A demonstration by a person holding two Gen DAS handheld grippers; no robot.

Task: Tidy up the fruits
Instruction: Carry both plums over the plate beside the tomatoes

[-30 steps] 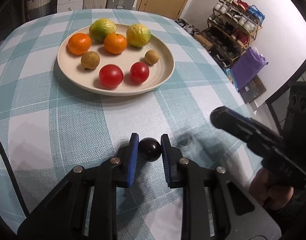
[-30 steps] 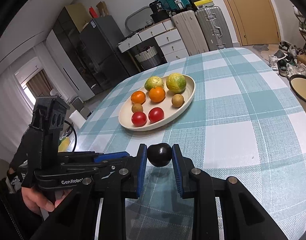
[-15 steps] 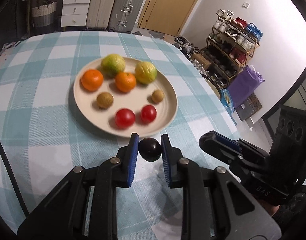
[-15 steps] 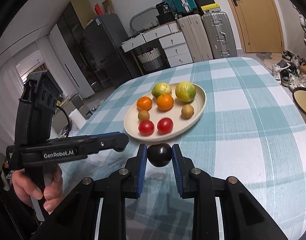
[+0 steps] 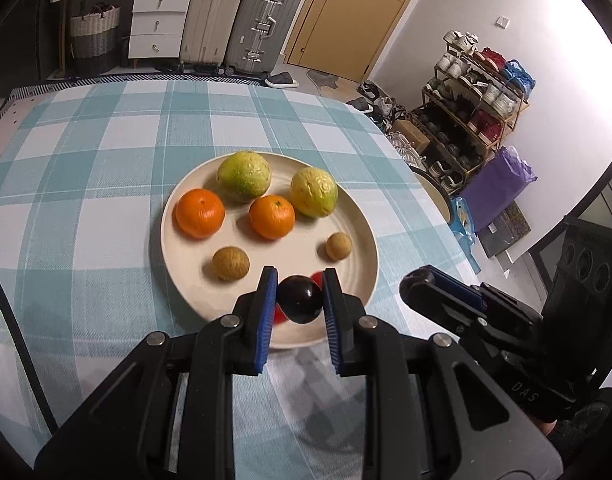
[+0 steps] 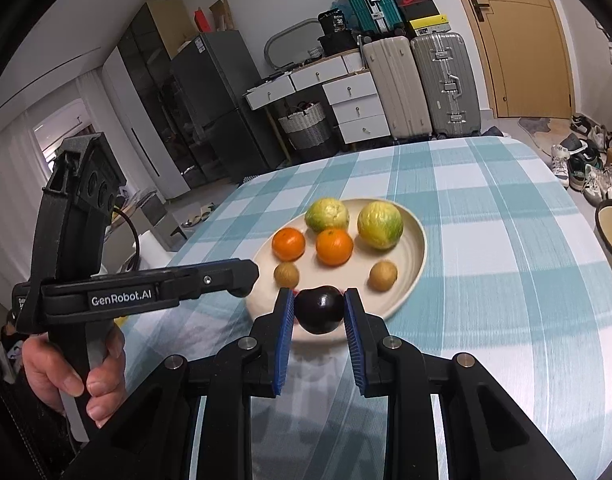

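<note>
A cream plate on the checked tablecloth holds two green-yellow fruits, two oranges, two small brown fruits and red tomatoes mostly hidden behind the grippers. My left gripper is shut on a dark plum, held above the plate's near rim. My right gripper is shut on another dark plum, also above the near rim of the plate. Each gripper shows from the side in the other's view: the right one, the left one.
The round table's edge falls off to the right, with a shoe rack and purple bag beyond. Suitcases and drawers stand behind the table. A bowl rim shows at the right.
Both grippers have lifted off the table and moved forward to the plate's near rim, each still holding its plum. The tomatoes are now hidden behind the plums.
</note>
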